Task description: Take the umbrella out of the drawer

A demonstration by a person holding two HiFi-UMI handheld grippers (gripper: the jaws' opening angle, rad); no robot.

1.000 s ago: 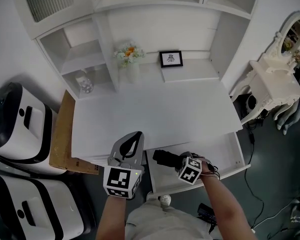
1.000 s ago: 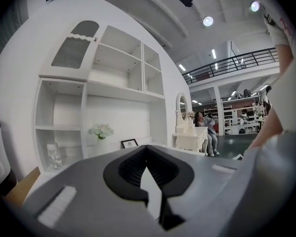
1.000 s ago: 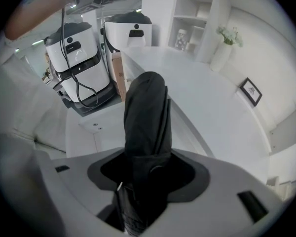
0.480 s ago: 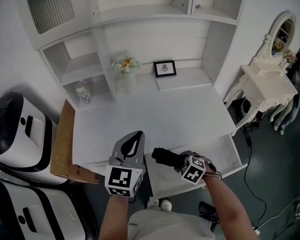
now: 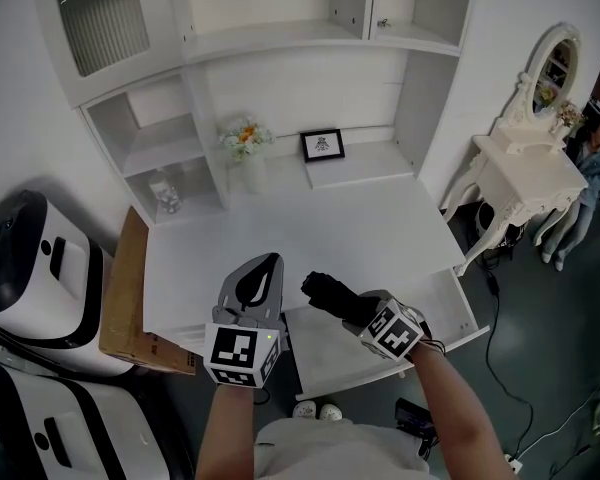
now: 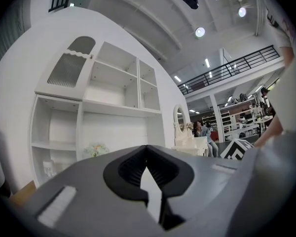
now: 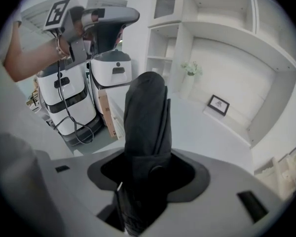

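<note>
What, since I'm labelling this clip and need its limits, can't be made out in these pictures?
- Lower end of the umbrella: right gripper view, buried between the jaws of the right gripper.
- Floor of the drawer: head view, partly covered by the umbrella and right gripper.
- Image in the framed picture: head view, too small.

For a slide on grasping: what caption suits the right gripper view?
Right gripper shut on a folded black umbrella, held above the white desk.
</note>
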